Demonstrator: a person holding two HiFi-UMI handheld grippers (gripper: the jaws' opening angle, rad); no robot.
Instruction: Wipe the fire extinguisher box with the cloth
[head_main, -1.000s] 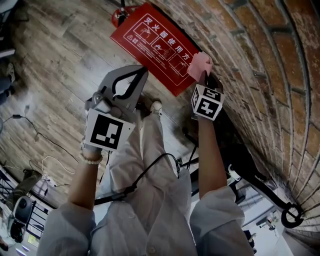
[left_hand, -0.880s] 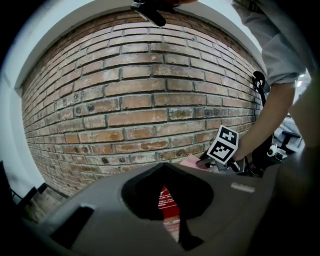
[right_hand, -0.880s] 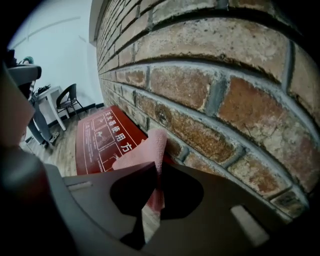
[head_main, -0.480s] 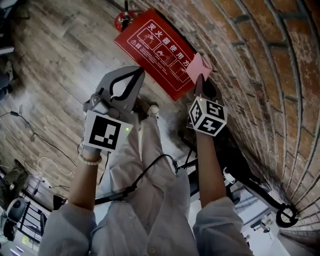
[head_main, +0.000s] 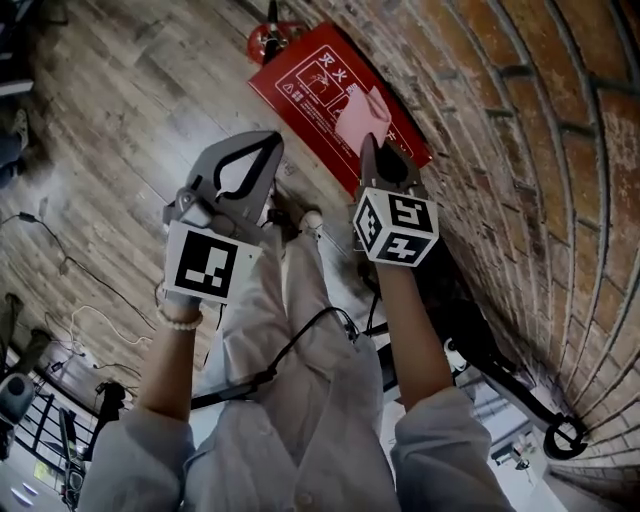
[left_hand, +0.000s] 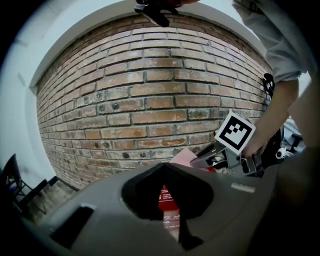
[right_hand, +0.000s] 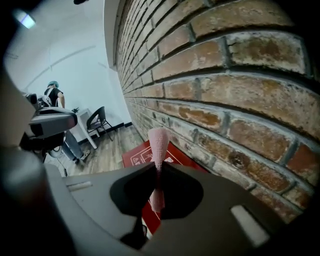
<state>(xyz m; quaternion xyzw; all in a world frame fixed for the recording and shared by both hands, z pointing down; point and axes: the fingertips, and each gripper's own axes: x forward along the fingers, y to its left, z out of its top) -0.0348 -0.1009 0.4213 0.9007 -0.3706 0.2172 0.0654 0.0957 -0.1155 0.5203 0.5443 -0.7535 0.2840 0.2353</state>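
Observation:
The red fire extinguisher box (head_main: 322, 88) lies on the wooden floor against the brick wall, with white pictures and print on its face. My right gripper (head_main: 368, 148) is shut on a pink cloth (head_main: 362, 114), which hangs over the box's right half. In the right gripper view the cloth (right_hand: 158, 142) stands up between the jaws, with the box (right_hand: 142, 156) behind it. My left gripper (head_main: 268, 143) hovers left of the box, shut on nothing. Through its jaws I see a strip of the box (left_hand: 165, 199), and the cloth (left_hand: 183, 156) to the right.
A brick wall (head_main: 520, 120) runs along the right. A red extinguisher (head_main: 270, 40) stands beyond the box. Cables (head_main: 70, 270) trail on the floor at left. A black stand (head_main: 500, 350) lies along the wall base. A person (right_hand: 52, 95) and a chair (right_hand: 100, 120) are far off.
My right gripper has carried the pink cloth leftward, from the box's right edge onto its face. The left gripper has hardly moved.

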